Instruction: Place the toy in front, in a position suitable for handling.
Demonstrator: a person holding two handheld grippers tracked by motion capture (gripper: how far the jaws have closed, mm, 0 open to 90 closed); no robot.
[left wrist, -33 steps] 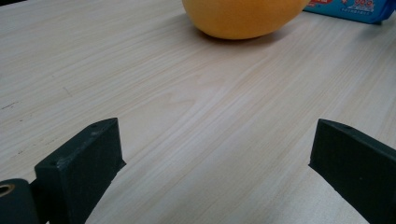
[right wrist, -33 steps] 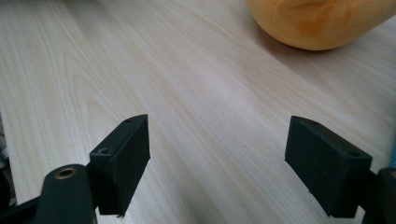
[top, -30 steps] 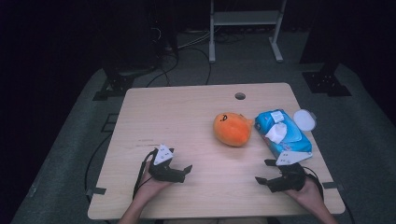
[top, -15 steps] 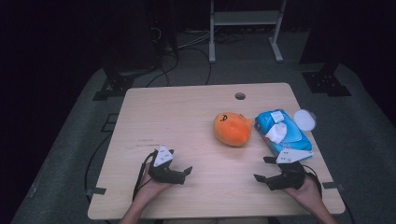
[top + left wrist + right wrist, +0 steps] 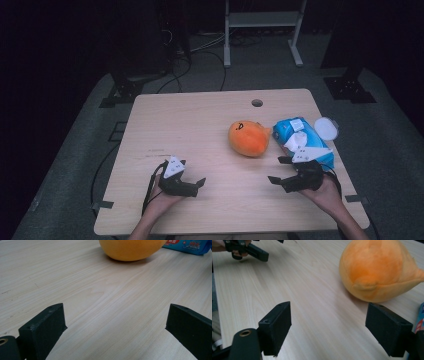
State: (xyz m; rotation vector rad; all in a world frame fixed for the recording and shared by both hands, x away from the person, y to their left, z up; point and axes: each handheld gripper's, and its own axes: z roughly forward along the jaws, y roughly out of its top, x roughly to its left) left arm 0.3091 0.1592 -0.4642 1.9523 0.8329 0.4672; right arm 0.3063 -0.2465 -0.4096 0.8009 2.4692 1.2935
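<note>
Little has shifted since earlier: both tongs, left (image 5: 199,183) and right (image 5: 276,179), rest spread on the worktop (image 5: 200,125), so approach the orange plush (image 5: 248,138) between them low and centred.

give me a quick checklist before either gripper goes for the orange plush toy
1. Left gripper open: ok, jaws wide apart with nothing between them.
2. Right gripper open: ok, jaws apart and holding nothing.
3. Orange plush toy free to grab: ok, it sits on the table, apart from both grippers.
4. Path to the toy: ok, bare wood lies between each gripper and it.
5. Blue wipes pack apart from the toy: cannot tell, they sit very close.
6. Better side to approach: cannot tell.
</note>
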